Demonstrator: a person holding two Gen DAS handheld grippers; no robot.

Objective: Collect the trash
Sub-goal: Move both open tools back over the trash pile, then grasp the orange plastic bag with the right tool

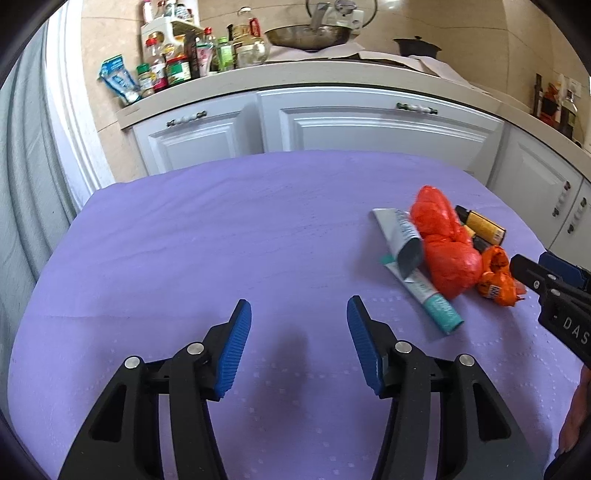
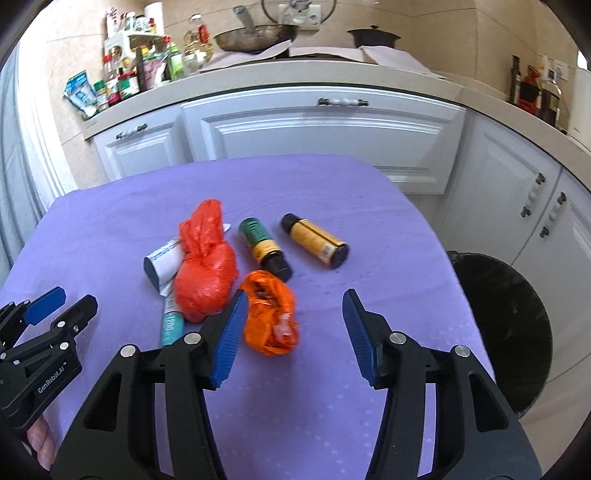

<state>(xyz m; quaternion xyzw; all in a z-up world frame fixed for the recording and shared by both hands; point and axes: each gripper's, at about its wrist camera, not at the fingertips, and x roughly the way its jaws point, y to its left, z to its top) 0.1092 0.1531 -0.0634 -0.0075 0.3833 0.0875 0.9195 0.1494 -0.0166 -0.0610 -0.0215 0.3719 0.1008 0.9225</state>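
Note:
A pile of trash lies on the purple tablecloth (image 2: 110, 221): a knotted red bag (image 2: 205, 266), a crumpled orange wrapper (image 2: 271, 314), a green-and-yellow bottle (image 2: 262, 247), a yellow bottle (image 2: 314, 240), a white tube (image 2: 164, 260) and a teal tube (image 2: 171, 325). My right gripper (image 2: 293, 299) is open, and the orange wrapper lies just ahead of its left pad, not gripped. My left gripper (image 1: 299, 306) is open over bare cloth, left of the red bag (image 1: 443, 243) and teal tube (image 1: 436, 302). Each gripper shows at the edge of the other's view.
A black trash bin (image 2: 509, 332) stands on the floor by the table's right edge. White kitchen cabinets (image 1: 369, 125) run behind the table, with a counter crowded with bottles (image 1: 173, 66), a pan (image 1: 310, 35) and a dark pot (image 1: 417, 46).

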